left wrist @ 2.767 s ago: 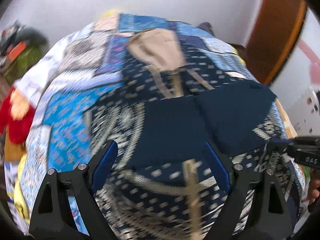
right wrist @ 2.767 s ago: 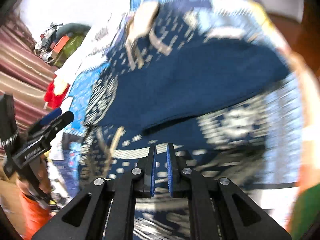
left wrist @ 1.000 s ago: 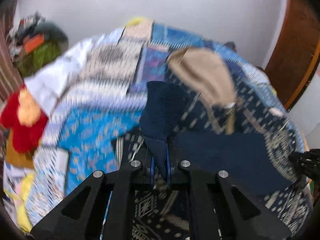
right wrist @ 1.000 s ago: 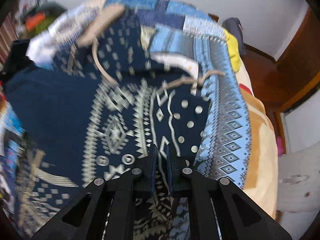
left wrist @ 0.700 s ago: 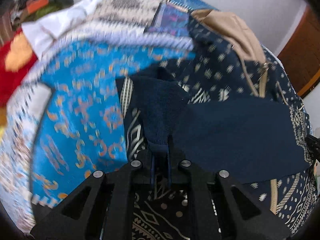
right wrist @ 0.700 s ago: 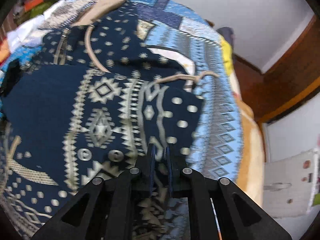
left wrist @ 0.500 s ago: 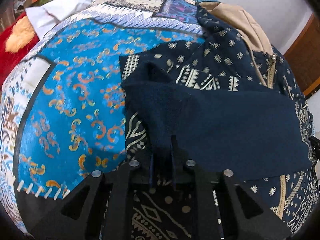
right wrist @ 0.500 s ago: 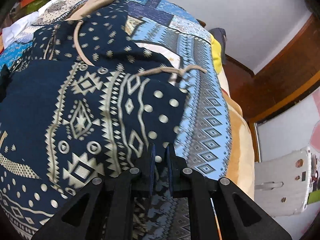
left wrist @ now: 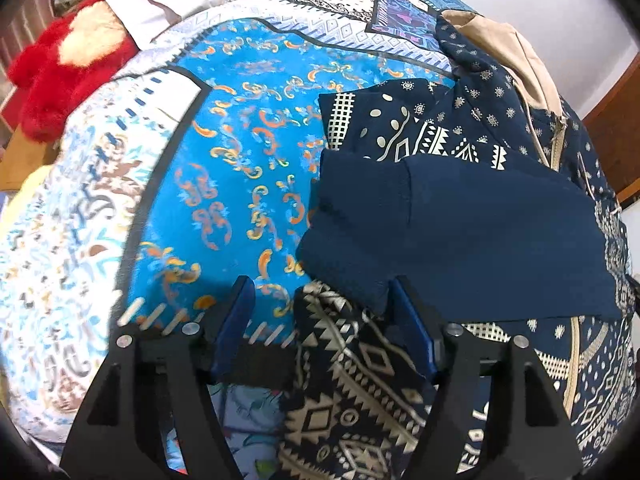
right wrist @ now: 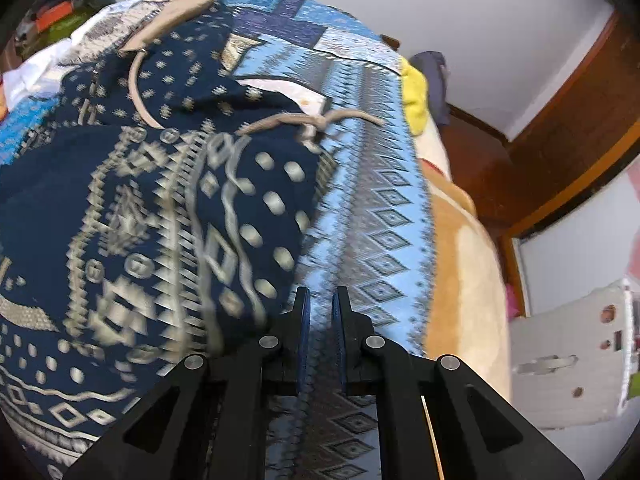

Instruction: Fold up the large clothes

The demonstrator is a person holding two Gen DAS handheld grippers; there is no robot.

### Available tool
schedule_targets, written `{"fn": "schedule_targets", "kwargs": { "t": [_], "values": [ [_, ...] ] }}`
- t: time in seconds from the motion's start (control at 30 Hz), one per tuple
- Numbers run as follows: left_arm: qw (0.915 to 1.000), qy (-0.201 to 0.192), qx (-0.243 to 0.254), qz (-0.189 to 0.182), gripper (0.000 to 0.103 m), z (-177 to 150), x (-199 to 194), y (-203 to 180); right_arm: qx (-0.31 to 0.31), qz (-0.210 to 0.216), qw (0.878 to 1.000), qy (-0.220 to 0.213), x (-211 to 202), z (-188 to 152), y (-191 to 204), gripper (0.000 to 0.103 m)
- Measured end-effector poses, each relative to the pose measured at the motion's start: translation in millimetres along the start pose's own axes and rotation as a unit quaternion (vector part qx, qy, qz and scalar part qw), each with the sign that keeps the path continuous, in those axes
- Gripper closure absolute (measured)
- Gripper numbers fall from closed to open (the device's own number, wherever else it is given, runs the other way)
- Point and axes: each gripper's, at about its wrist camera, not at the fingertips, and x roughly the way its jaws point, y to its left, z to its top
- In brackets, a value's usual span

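**Left tongs parted over folded sleeve; right tongs pinched shut, empty**

Left tongs (left wrist: pixel 322 320): jaws wide apart, just been opening. Between them, loose and unpressed, the cuff end of one plain navy sleeve (left wrist: pixel 460 236); pads clear of the cloth on both sides. Nothing gripped.

Right tongs (right wrist: pixel 320 312): jaws almost together, a narrow slit left. No cloth seen between the pads; only the bedspread visible through the gap. Hoodie edge just to the left of the fingers, contact not determinable owing to blur.

Count: two tongs, one hoodie (right wrist: pixel 132 216), one sleeve folded across, two drawcords (right wrist: pixel 308 122), one hood (left wrist: pixel 508 52), one bedspread (left wrist: pixel 240 184), one red plush item (left wrist: pixel 60 76), one white box (right wrist: pixel 568 356).

Hoodie: navy, covered in cream geometric print of diamonds, dots, zigzag bands. Lies flat on the bed, front up, zip line visible near the right in left view. Sleeve laid crosswise over the chest, showing its plain inner face. Hood lining tan, at the far end. Drawcords tan, one curved over the chest, one knotted and trailing onto the bedspread.

Bedspread: patchwork of blue panels, orange scrolls on bright blue at left, pale diamond bands at right.
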Motion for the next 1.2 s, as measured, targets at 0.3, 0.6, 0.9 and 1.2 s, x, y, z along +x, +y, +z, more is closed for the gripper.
{"fn": "schedule_targets", "kwargs": {
  "t": [0.3,0.6,0.9,1.2],
  "values": [
    [0.9967,-0.028,0.047,0.060,0.031,7.9,-40.3,-13.8,0.040,0.034,0.998,0.028,-6.4,-1.9,-30.6,0.097],
    [0.9910,-0.080,0.094,0.052,0.016,48.2,-67.0,-60.8,0.051,0.104,0.993,-0.025,-41.0,53.6,-28.4,0.097],
    [0.9883,-0.012,0.150,0.024,0.016,43.0,7.7,-127.4,-0.083,0.019,0.996,-0.014,13.5,58.9,58.0,0.097],
    [0.9917,0.017,0.128,0.009,0.008,27.6,40.6,-113.5,-0.100,-0.088,0.989,-0.061,7.5,40.3,44.0,0.015]
  ]
}}
